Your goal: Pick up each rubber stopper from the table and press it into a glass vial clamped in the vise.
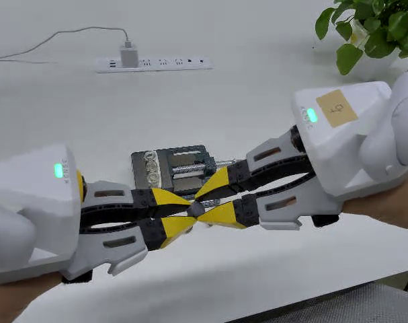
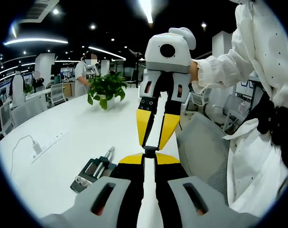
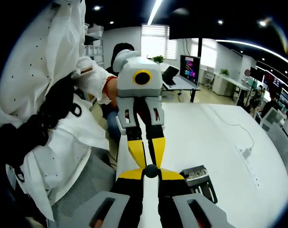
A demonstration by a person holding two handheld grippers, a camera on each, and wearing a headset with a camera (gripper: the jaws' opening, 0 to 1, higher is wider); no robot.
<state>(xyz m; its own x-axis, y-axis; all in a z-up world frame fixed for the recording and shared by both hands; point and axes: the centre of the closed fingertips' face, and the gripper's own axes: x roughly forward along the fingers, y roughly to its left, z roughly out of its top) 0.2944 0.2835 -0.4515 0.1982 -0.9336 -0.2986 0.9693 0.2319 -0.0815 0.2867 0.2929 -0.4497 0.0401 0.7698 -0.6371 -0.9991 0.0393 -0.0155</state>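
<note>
A small dark rubber stopper [image 1: 197, 209] hangs above the table where both grippers meet tip to tip. In the right gripper view the stopper [image 3: 151, 171] sits as a dark round knob at my right gripper's [image 3: 151, 173] yellow tips. My left gripper [image 1: 192, 210] comes in from the left and my right gripper [image 1: 199, 206] from the right, and both pairs of jaws close in on the stopper. Just behind them stands the small vise [image 1: 183, 168] with glass vials [image 1: 151, 168] clamped in a row at its left end. The left gripper view shows the vise [image 2: 94, 172] low on the table.
A white power strip [image 1: 153, 64] with a plugged charger lies at the back of the white table. A potted plant [image 1: 372, 30] stands at the far right corner. The table's front edge [image 1: 324, 293] runs close below the grippers. A person stands beyond the plant [image 2: 105, 90].
</note>
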